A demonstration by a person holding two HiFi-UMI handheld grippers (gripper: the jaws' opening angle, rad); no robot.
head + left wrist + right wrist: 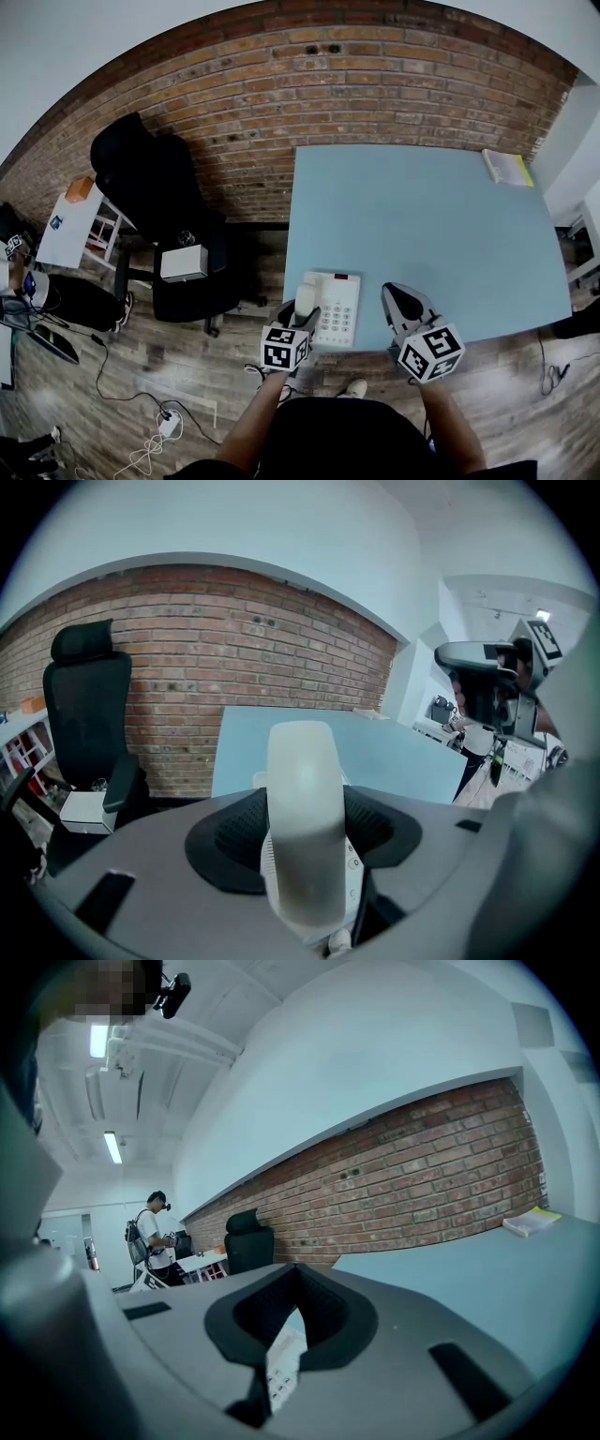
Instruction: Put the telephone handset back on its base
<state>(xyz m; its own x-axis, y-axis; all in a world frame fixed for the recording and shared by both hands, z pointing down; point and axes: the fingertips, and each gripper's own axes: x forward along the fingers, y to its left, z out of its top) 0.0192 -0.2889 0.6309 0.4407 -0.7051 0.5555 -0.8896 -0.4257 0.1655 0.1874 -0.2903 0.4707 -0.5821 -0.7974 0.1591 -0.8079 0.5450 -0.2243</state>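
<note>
Your left gripper (302, 315) is clamped on the pale telephone handset (302, 846), its dark pads pressing both sides of the grip, with the rounded end rising out beyond the jaws. From the head view, the handset lies lengthwise over the left side of the white base (341, 307), directly under that gripper. Whether it is seated in the cradle or held just above it cannot be told. The keypad shows just to the right of the gripped handset.

Your right gripper (403, 300) is to the right of the base and clear of it, over the near edge of the blue table (422, 216). Its jaws are drawn together with only a thin slit between them, and they hold nothing. Through that slit, part of the keypad shows below.

Beyond both grippers the tabletop runs to a brick wall (375, 75). A yellow-edged book (507, 167) lies at the far corner, well ahead and right of your right gripper. A black office chair (150, 183) stands off the table's edge, ahead and left of your left gripper.
</note>
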